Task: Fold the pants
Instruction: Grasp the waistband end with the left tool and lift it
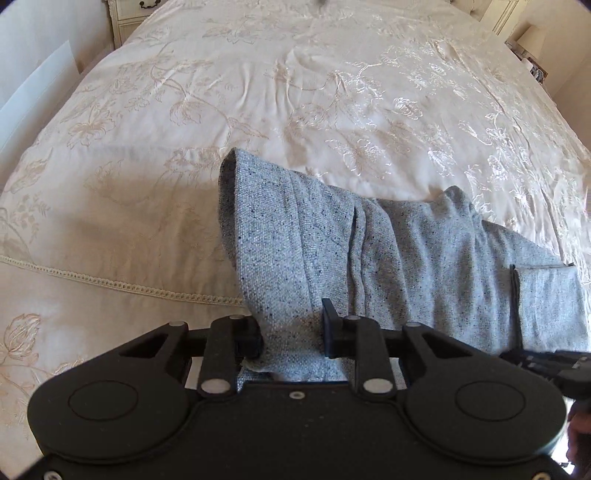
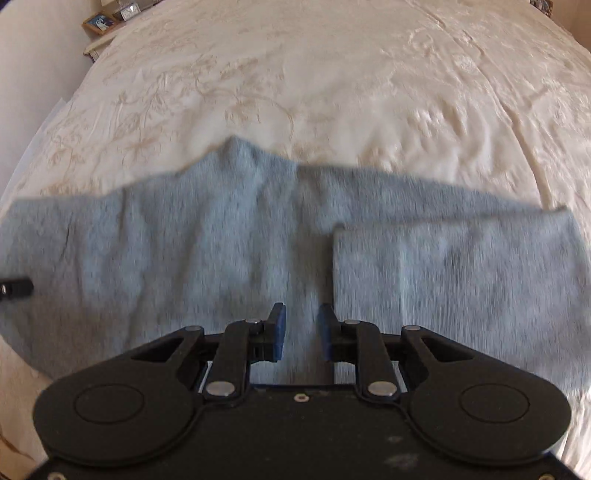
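Grey speckled pants (image 1: 388,251) lie on a cream embroidered bedspread (image 1: 258,92). In the left wrist view my left gripper (image 1: 291,328) has its jaws apart with a raised fold of the pants between them; the cloth bunches up and stands lifted at the left end. The right gripper (image 1: 546,363) shows at the right edge. In the right wrist view, which is blurred, the pants (image 2: 221,240) stretch across the bedspread (image 2: 332,74). My right gripper (image 2: 300,330) is open just over the cloth, beside a folded-over layer (image 2: 461,280). The left gripper's tip (image 2: 14,287) shows at the left edge.
A white bedside cabinet (image 1: 127,18) stands at the far left of the bed. A lamp (image 1: 532,37) and small items sit at the far right. A picture frame (image 2: 99,23) and a clock (image 2: 127,13) stand on a stand beyond the bed.
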`<state>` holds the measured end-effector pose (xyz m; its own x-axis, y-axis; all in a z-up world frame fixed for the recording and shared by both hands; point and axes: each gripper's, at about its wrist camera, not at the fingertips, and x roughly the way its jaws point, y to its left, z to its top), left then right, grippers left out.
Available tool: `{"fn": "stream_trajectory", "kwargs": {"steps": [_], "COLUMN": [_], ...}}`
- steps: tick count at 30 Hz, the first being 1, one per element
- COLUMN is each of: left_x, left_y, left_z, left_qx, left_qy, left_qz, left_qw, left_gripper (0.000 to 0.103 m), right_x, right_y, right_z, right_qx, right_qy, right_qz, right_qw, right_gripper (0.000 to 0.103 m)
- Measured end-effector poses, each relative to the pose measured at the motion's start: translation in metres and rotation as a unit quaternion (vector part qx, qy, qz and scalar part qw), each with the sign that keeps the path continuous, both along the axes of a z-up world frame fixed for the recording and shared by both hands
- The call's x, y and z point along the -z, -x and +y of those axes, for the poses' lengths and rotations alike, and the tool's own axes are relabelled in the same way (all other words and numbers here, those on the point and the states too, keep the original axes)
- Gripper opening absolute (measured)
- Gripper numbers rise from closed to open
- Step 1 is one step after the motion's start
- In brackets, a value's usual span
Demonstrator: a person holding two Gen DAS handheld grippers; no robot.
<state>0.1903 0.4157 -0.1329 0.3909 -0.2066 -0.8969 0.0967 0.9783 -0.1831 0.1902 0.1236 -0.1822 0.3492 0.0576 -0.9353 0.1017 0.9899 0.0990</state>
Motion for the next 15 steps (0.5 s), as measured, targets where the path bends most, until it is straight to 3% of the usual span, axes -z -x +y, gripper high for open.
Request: {"fn": "stream_trajectory", "kwargs": {"steps": [3, 6, 9, 15], "left_x": [-0.015, -0.037, -0.065, -0.114], "left_y": [0.005, 0.009, 0.015, 0.033], "left_z": [-0.011, -0.032, -0.067, -0.178], "left_qx": [0.001, 0.01, 0.026, 0.07], "left_qy": [-0.006, -0.026, -0.044, -0.067], "left_qz": [-0.011, -0.033, -0.06, -0.107], "left_qw": [0.9999, 0.9991, 0.9969, 0.9895], "left_gripper": [0.032, 0.029, 0.028, 0.027], "right_x": [0.031, 0.046, 0.037, 0.005], "right_y": [0.033, 0.041, 0.033, 0.05], "right_z": [0.01, 0.011, -0.006, -0.062], "right_qx": [-0.019, -0.025, -0.023, -0.011], "right_qy": [0.006, 0.004, -0.046, -0.129], "right_qz": [0.042, 0.03, 0.035, -0.018], "right_qw": [0.999, 0.999, 0.998, 0.991], "right_gripper": [0.021, 0.023, 0.024, 0.021]}}
